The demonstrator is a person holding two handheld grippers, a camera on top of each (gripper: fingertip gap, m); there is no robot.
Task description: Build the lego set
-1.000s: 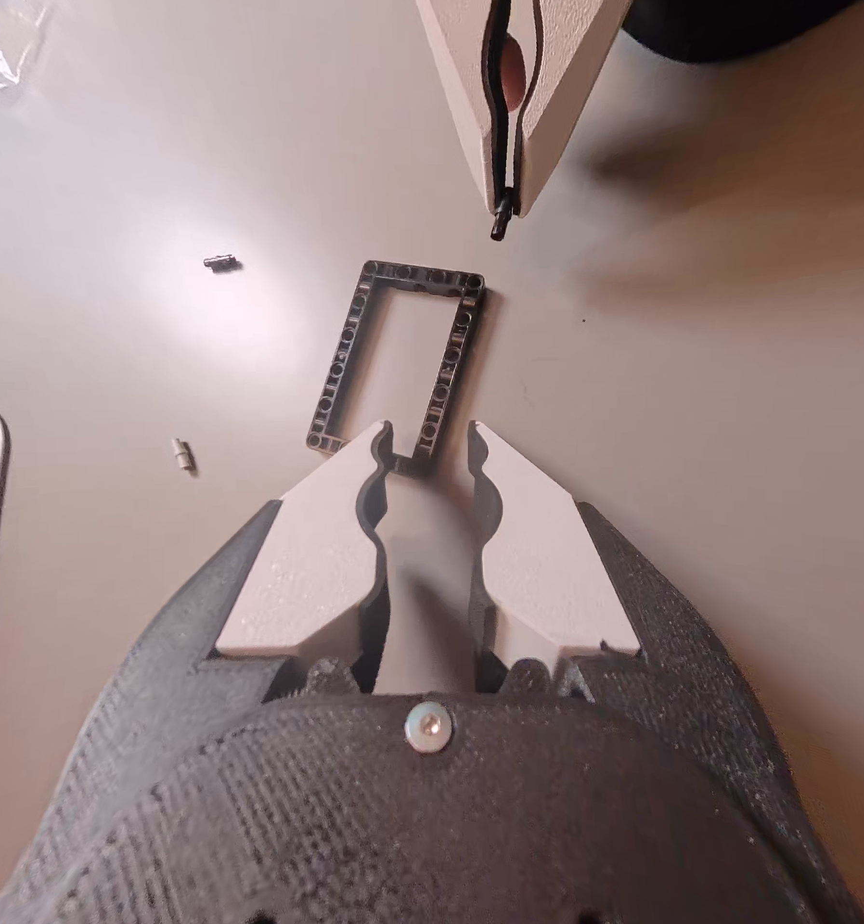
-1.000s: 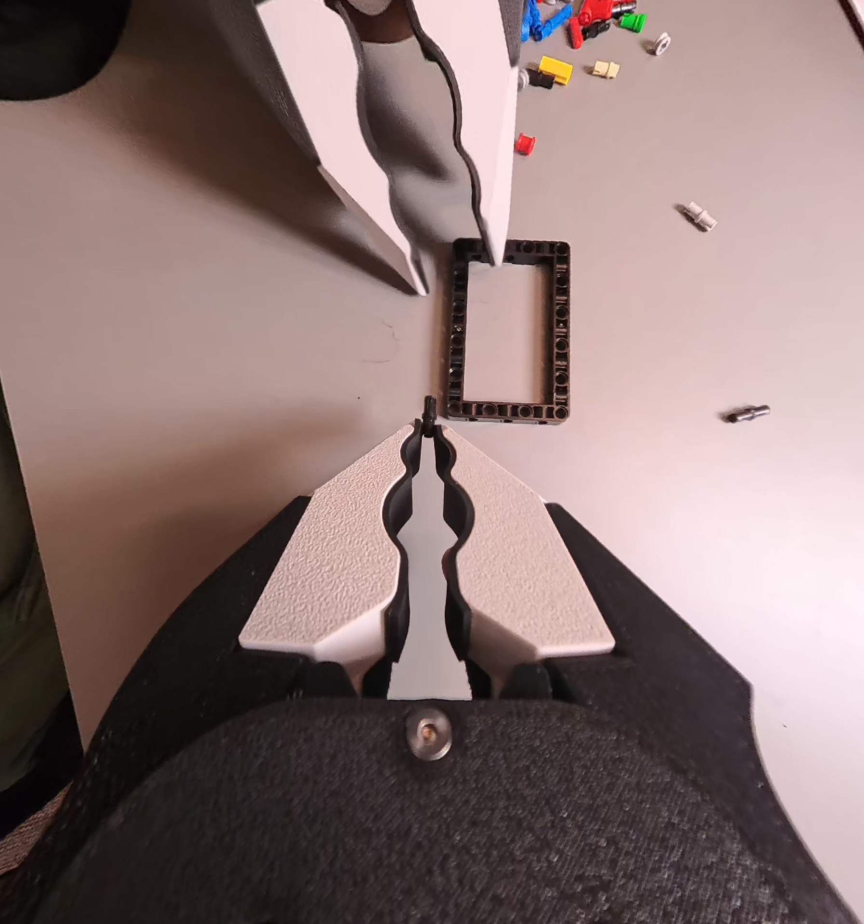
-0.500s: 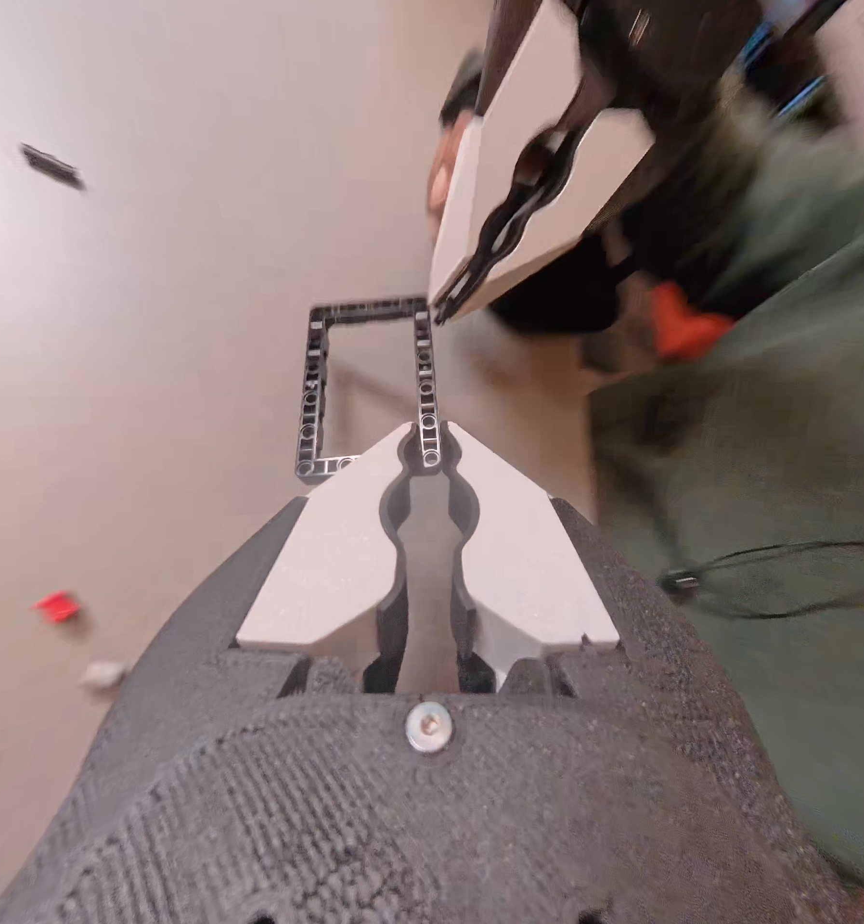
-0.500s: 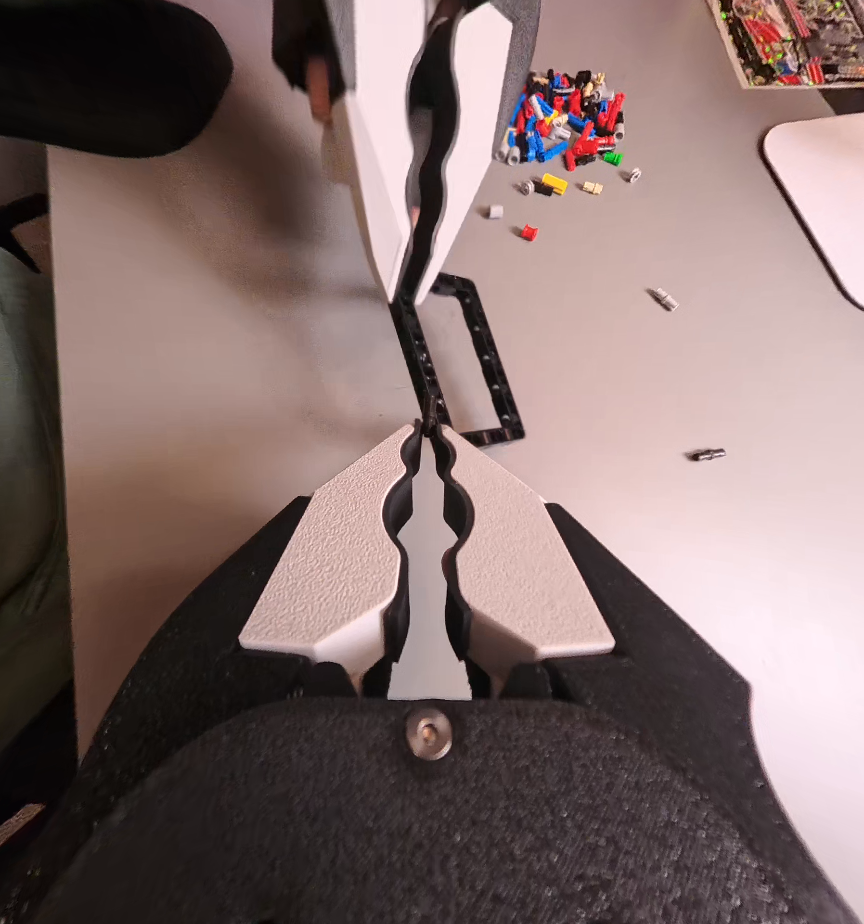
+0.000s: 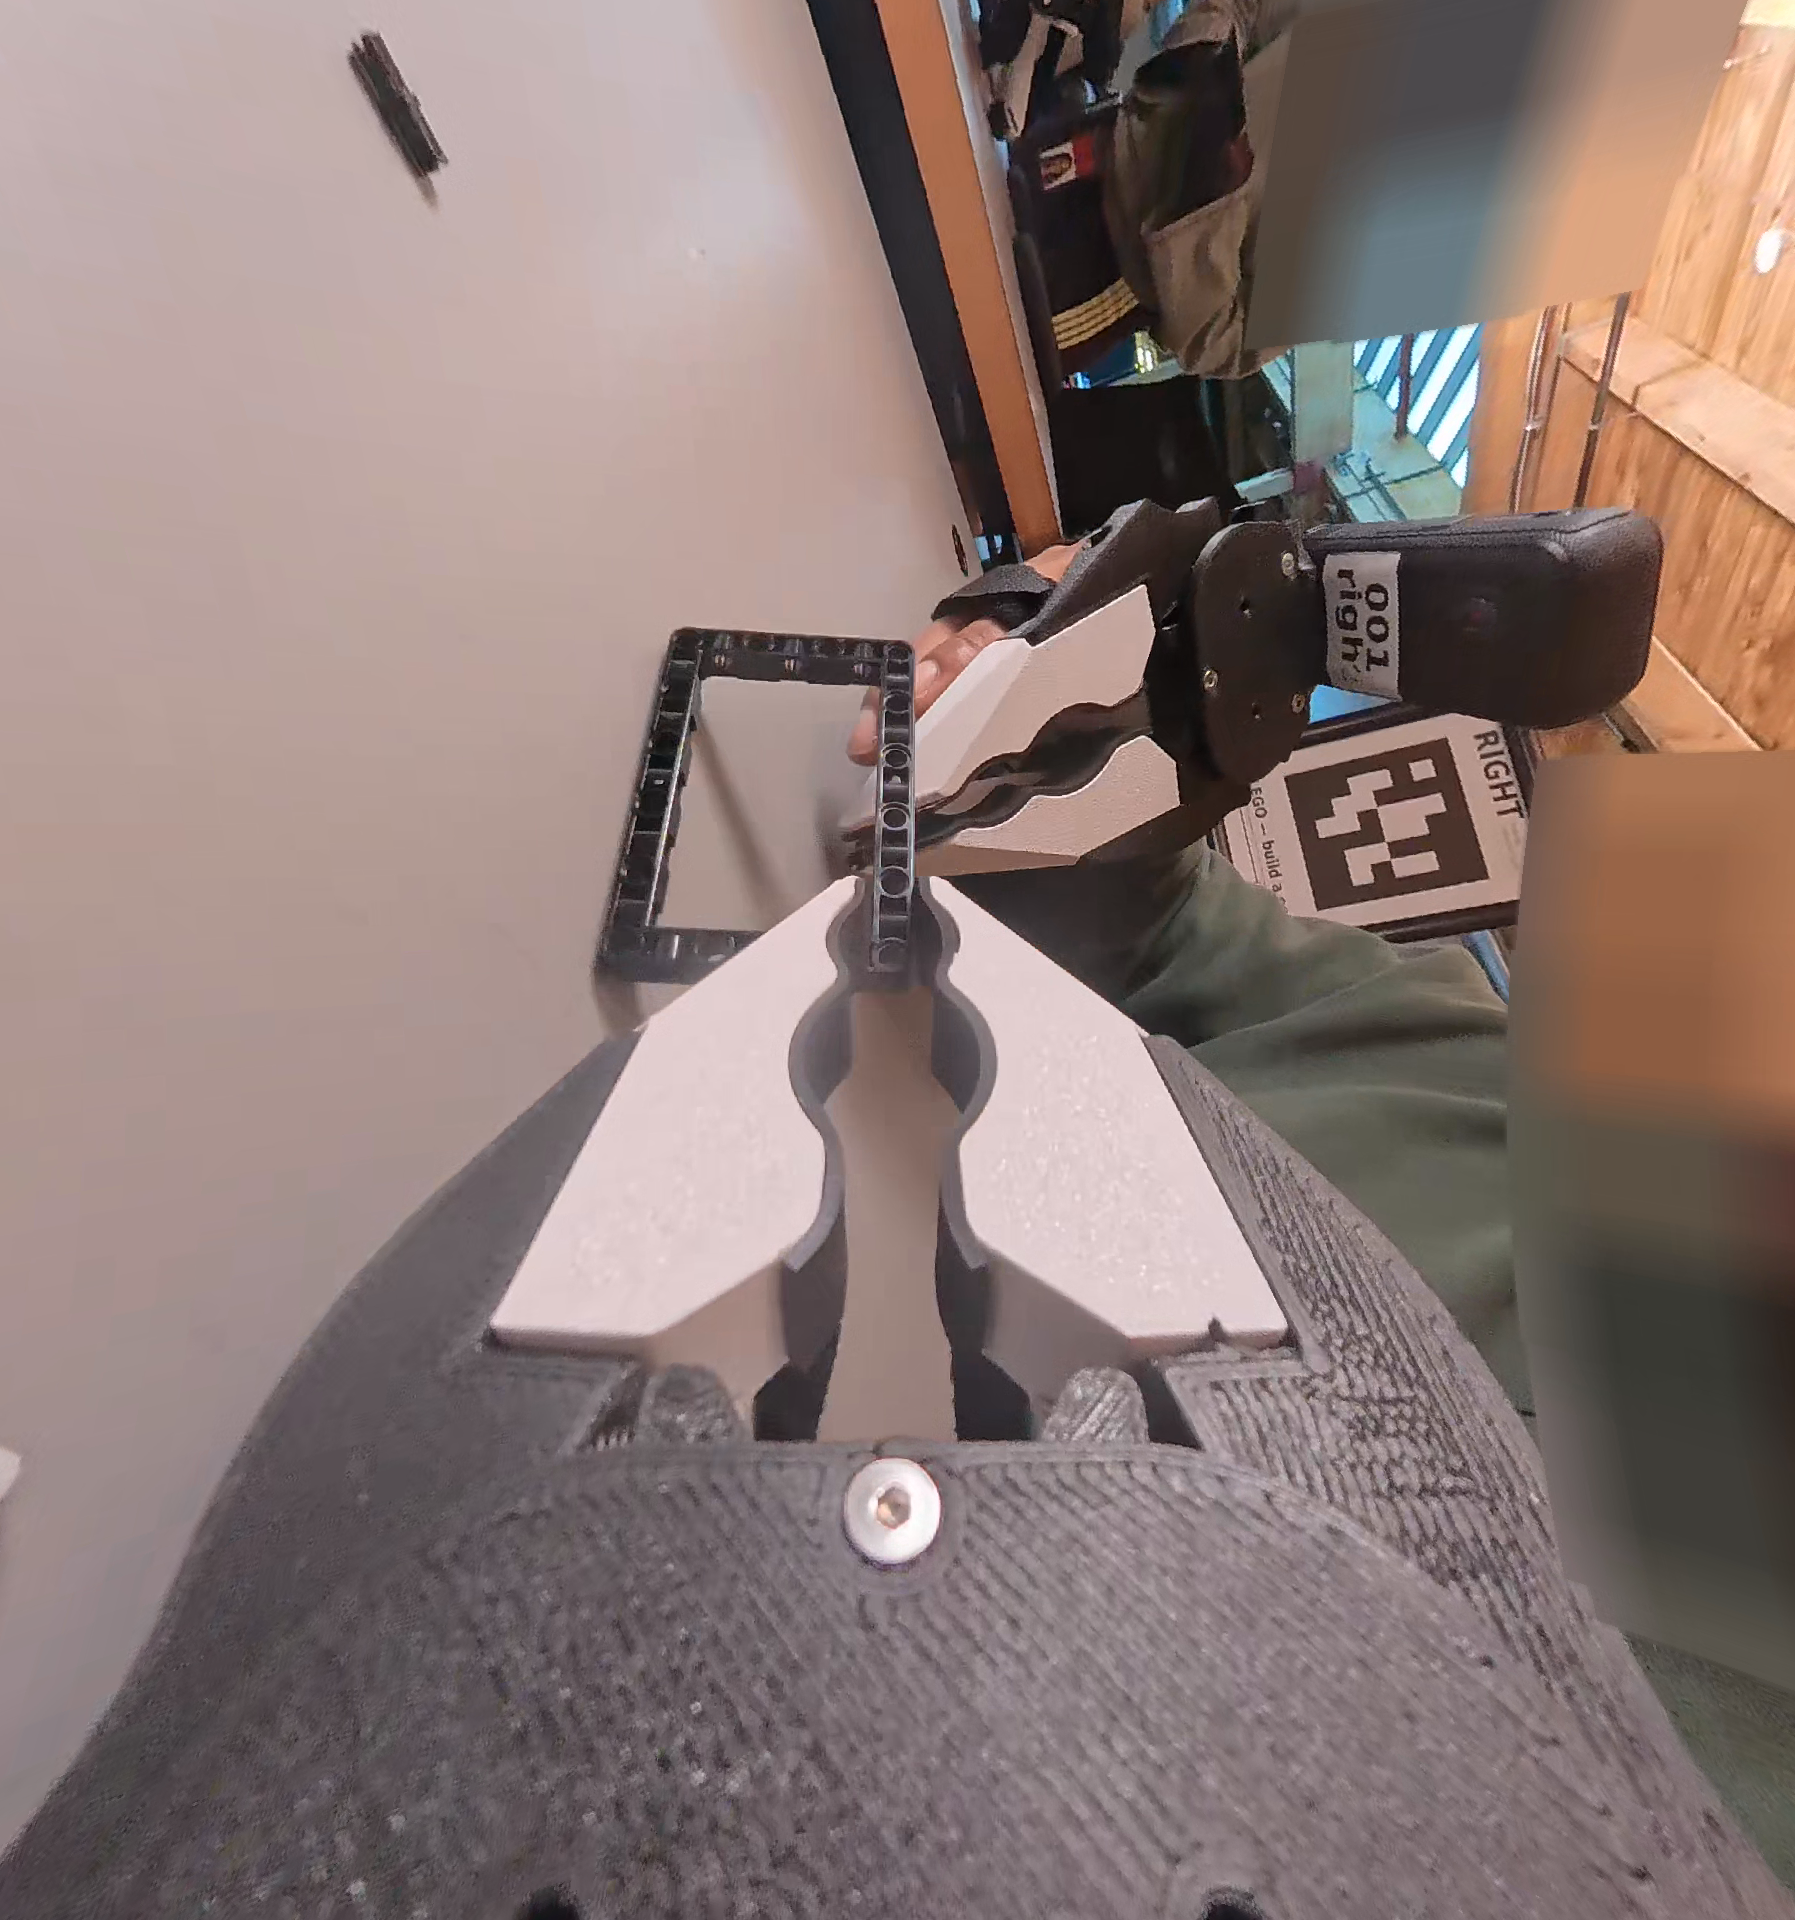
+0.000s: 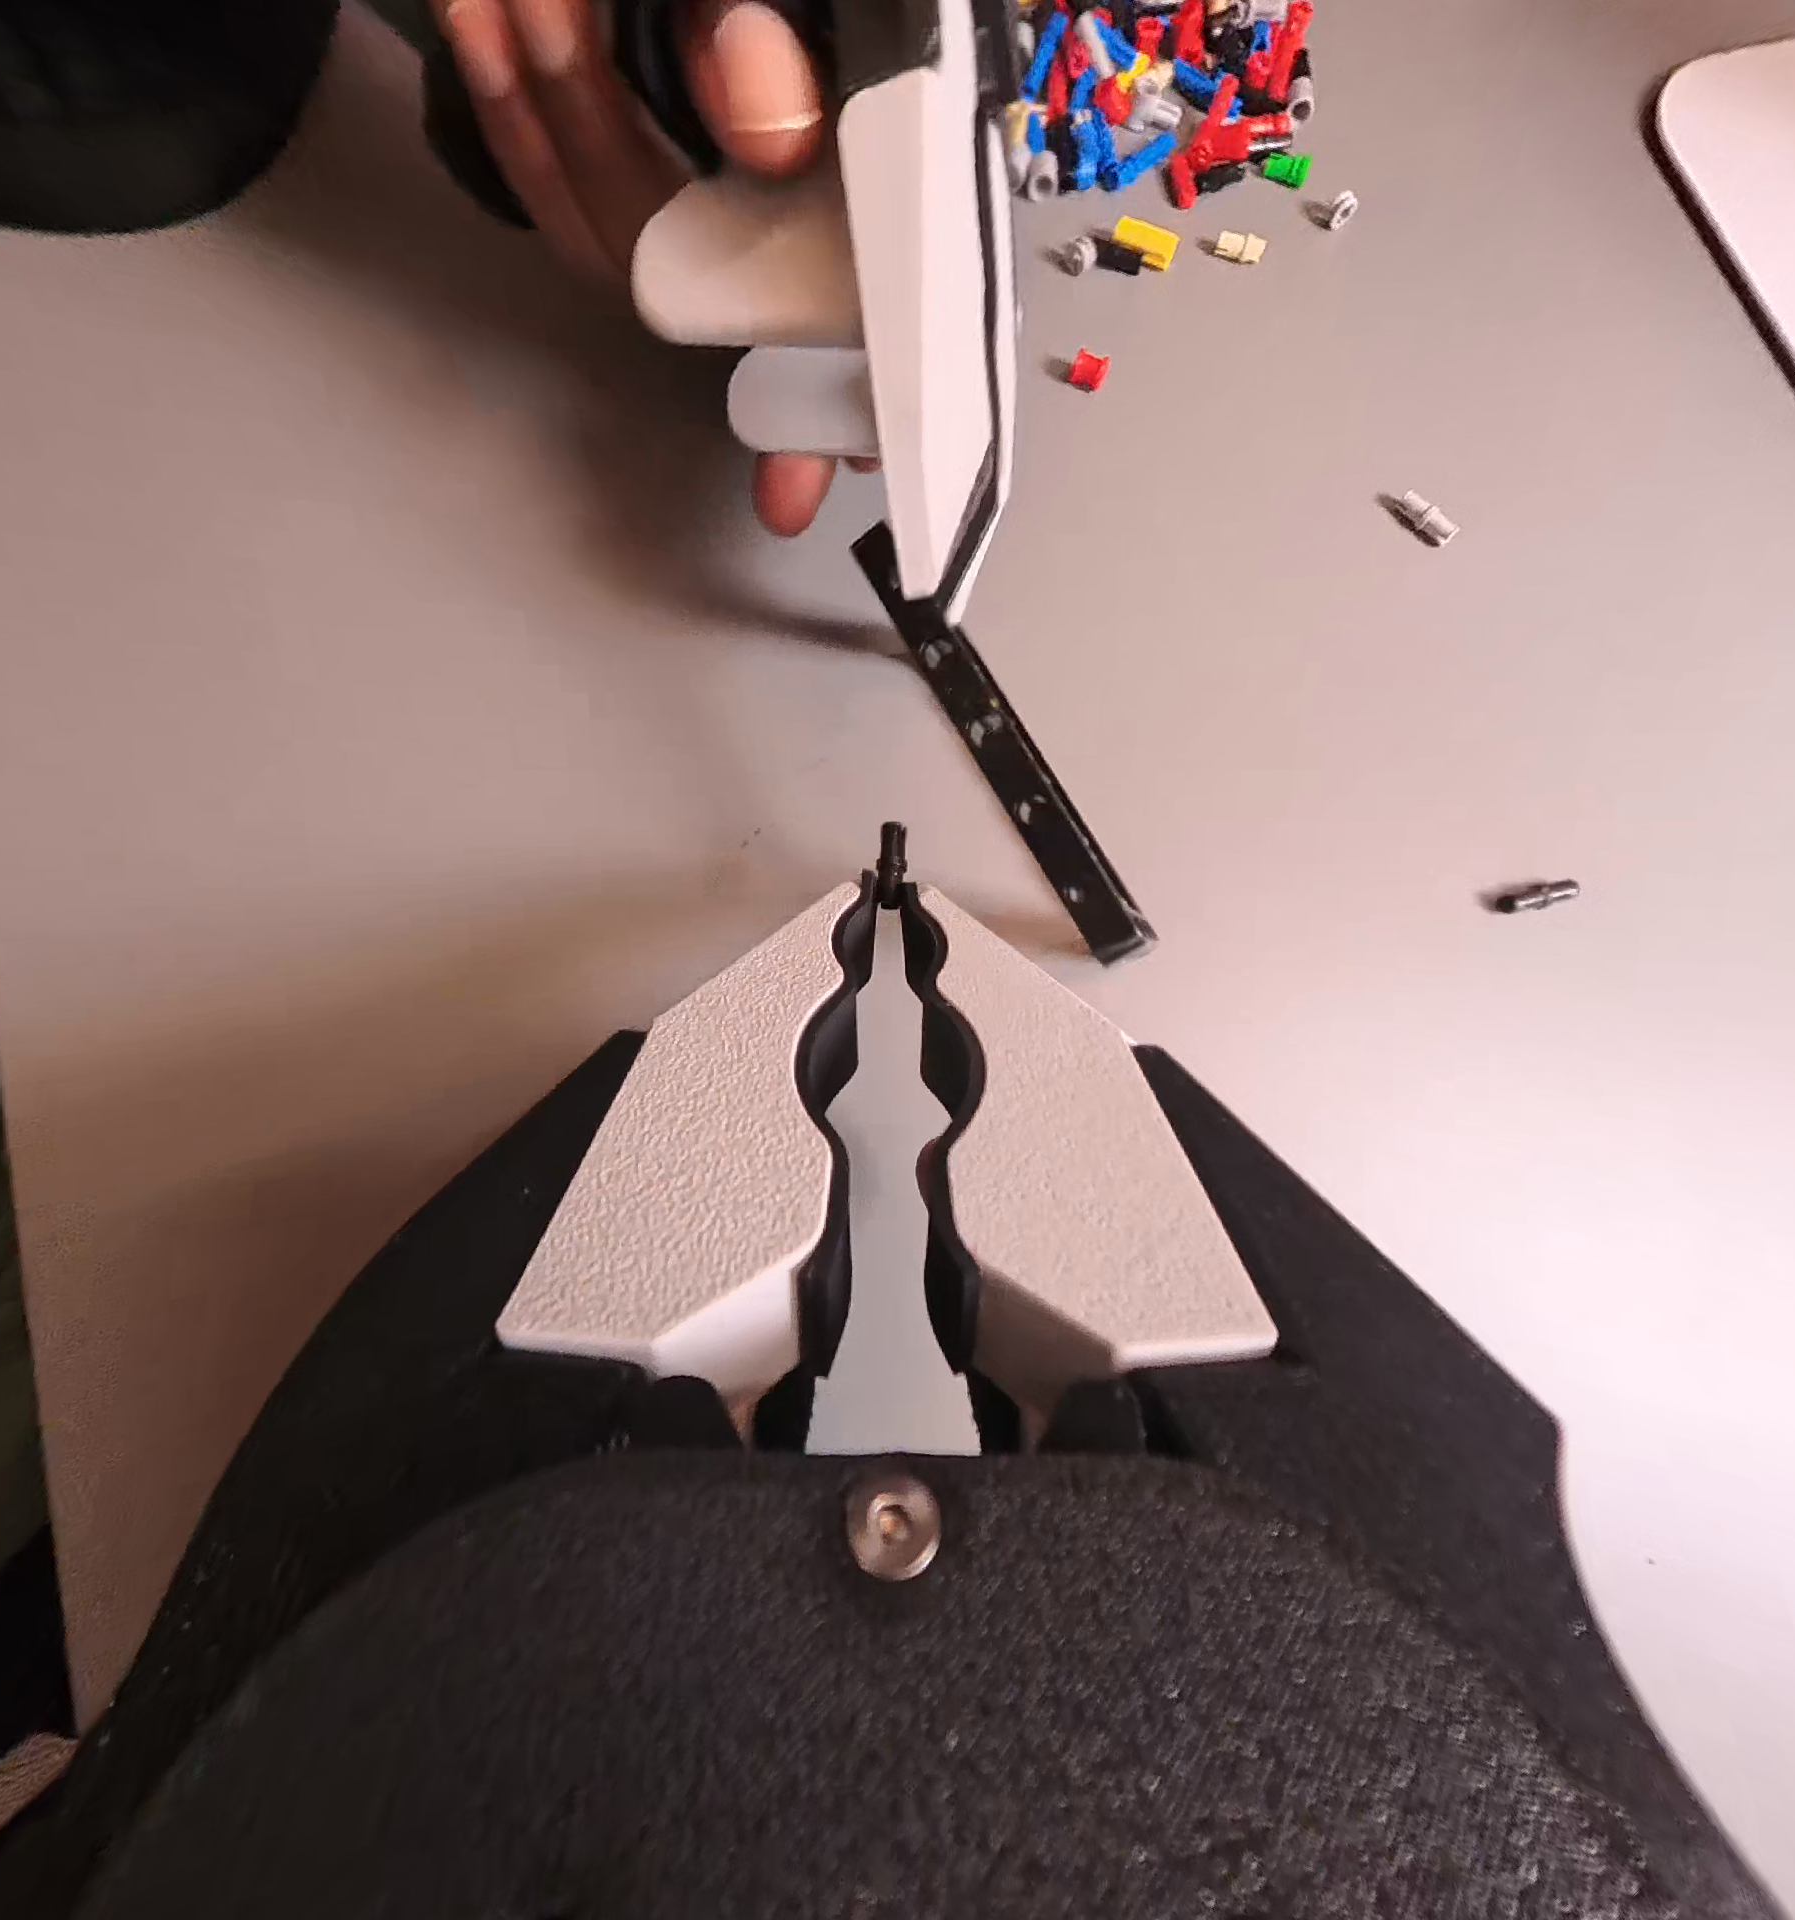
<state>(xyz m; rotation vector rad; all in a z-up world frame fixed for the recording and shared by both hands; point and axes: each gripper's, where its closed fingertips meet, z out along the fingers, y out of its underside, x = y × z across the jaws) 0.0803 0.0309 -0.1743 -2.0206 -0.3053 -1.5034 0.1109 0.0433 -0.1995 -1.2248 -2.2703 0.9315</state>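
Grey counter (image 5: 301,520) tilted across the left wrist view, wooden panelling beyond its edge. Left claw (image 5: 894,914) closed on one long side of the black frame (image 5: 664,790), frame lifted on edge, its far side toward the counter. Right claw (image 5: 872,842) just beside the gripped side, tips nearly together; pin hidden here.

Right wrist view: same counter (image 6: 353,675), pile of coloured bricks (image 6: 1163,114) at the top. Right claw (image 6: 888,894) pinched on a small black pin (image 6: 891,847), pin sticking forward. Frame (image 6: 1018,769) seen edge-on, held by the left claw (image 6: 950,592), near the pin, apart. Loose dark pin (image 6: 1537,896) and grey connector (image 6: 1425,516) to the right.
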